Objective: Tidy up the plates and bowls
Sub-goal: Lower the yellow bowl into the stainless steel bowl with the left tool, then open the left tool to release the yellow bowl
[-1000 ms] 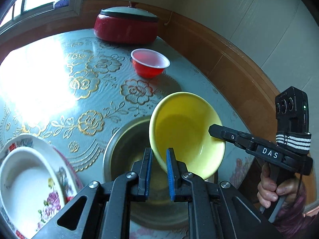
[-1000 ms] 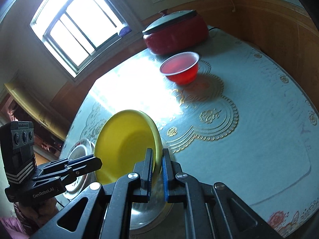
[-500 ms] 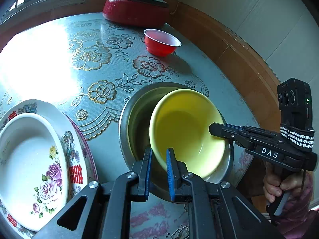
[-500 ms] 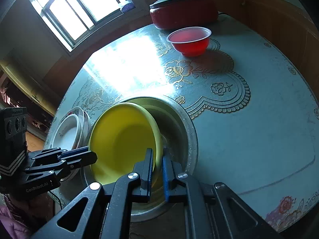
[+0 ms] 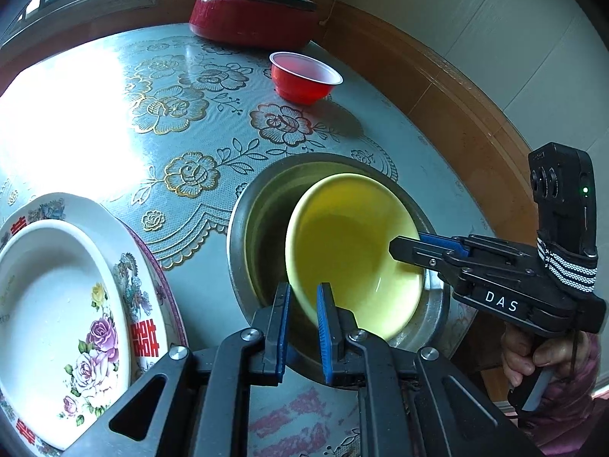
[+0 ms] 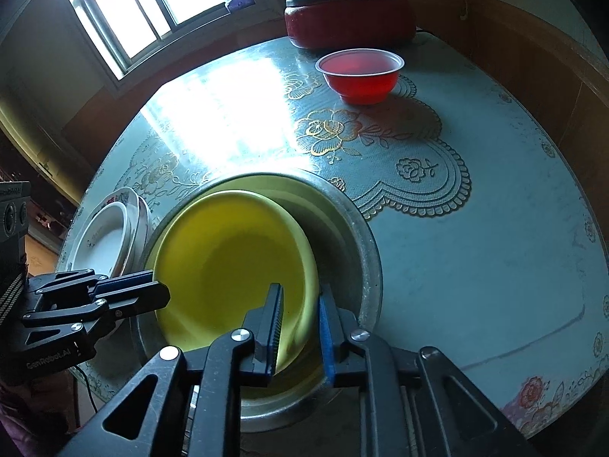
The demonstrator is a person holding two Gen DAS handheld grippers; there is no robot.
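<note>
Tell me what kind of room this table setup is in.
Most likely a home dining room or kitchen corner. A round table under a floral cover stands against wood-panelled walls by a window. A red lidded cooking pot, a red plastic bowl and floral plates sit on it.

three bowls (image 5: 354, 266), two plates (image 5: 57, 323), one lidded pot (image 5: 255, 19)

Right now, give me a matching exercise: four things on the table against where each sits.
Things:
1. yellow bowl
2. red bowl
3. white dish
4. red pot

Places:
A. nested in the floral plate
B. far edge, lidded
C. inside the metal basin
D. alone, in front of the pot

Pairs: 1-C, 2-D, 3-A, 4-B
</note>
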